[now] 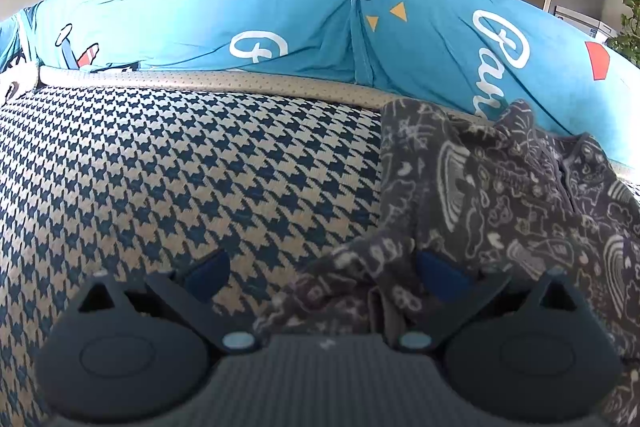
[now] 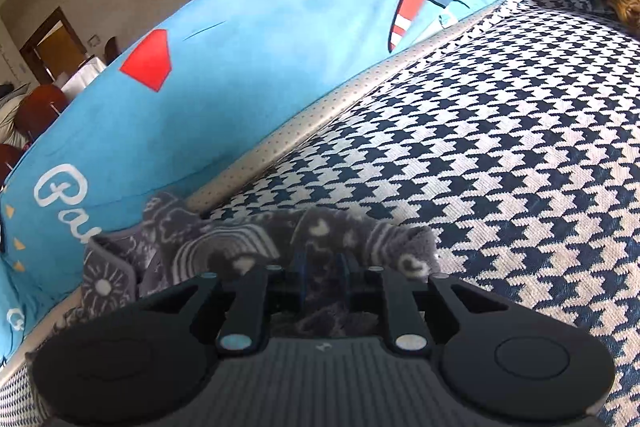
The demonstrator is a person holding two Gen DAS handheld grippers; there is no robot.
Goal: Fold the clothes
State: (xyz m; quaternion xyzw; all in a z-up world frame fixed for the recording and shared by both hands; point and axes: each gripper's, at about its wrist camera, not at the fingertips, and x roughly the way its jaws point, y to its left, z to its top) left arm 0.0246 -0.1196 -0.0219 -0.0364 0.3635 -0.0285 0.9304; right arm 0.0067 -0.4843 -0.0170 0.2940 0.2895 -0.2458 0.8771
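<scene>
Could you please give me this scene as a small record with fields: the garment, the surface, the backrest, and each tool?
garment: grey fleece garment with a white doodle print, crumpled, not folded
surface: houndstooth seat cover, garment lying on it
backrest: blue cushion cover with cartoon prints, behind the garment
left tool: open, garment edge between the fingers, pads not pressing
right tool: nearly closed, pinching a fold of the garment
</scene>
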